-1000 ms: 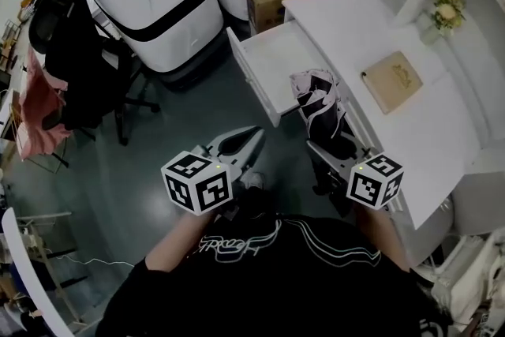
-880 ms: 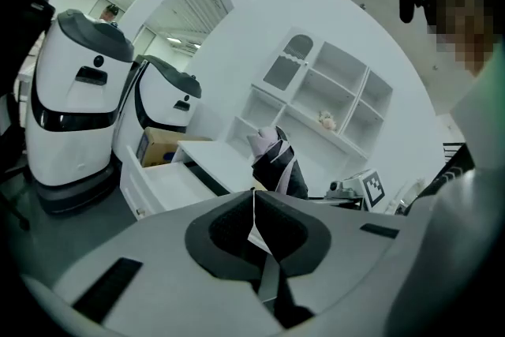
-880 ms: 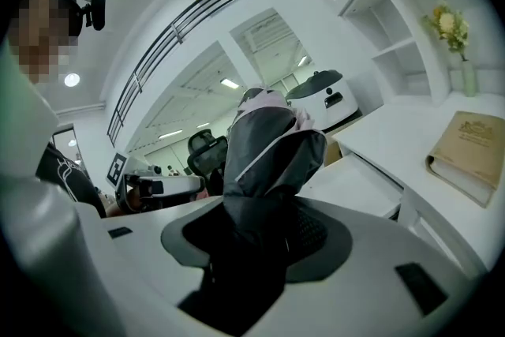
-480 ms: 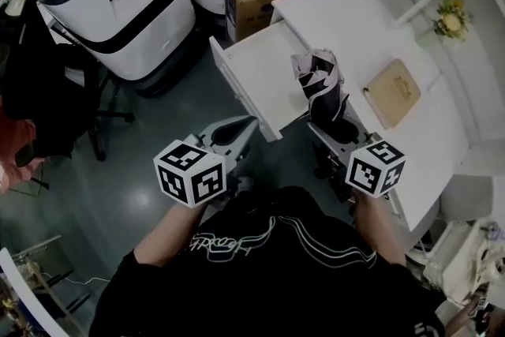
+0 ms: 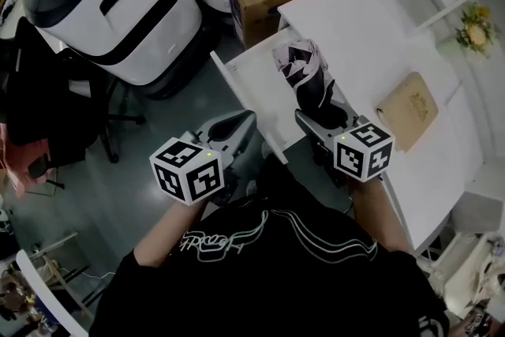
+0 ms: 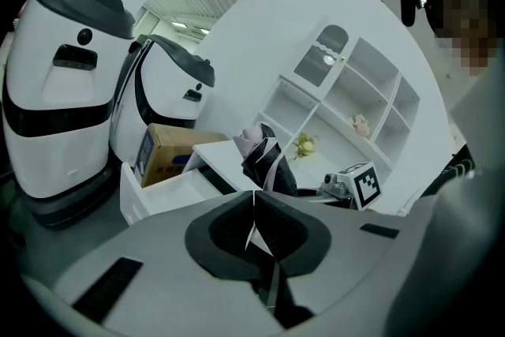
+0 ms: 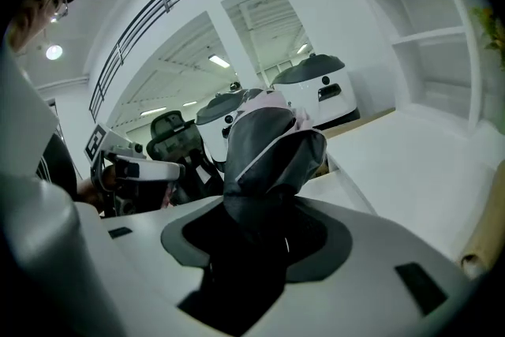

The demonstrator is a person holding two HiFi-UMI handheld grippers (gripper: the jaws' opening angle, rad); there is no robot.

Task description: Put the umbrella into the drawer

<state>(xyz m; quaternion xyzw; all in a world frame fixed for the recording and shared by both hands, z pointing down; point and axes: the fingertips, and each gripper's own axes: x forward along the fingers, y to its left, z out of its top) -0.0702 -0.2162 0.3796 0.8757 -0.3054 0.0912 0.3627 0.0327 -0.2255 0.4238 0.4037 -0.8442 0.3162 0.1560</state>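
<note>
Umbrella (image 5: 303,76) carried nearer open drawer (image 5: 254,84), right gripper (image 5: 319,110) clamped on it

The right claw (image 7: 264,221) gripped a folded umbrella (image 7: 268,150). Its jaws pressed on the dark lower part, while grey fabric with pale piping and a pinkish tip rose straight ahead of the claw. The left claw (image 7: 158,168) showed to its left, marker cube at its rear. Ahead and to the left stood a black office chair (image 7: 170,140), and beyond the umbrella were white machines (image 7: 319,87) with dark lids. To the right, a white surface (image 7: 410,162) lay below white shelves (image 7: 430,35), with a tan item (image 7: 483,245) at the far right edge.
</note>
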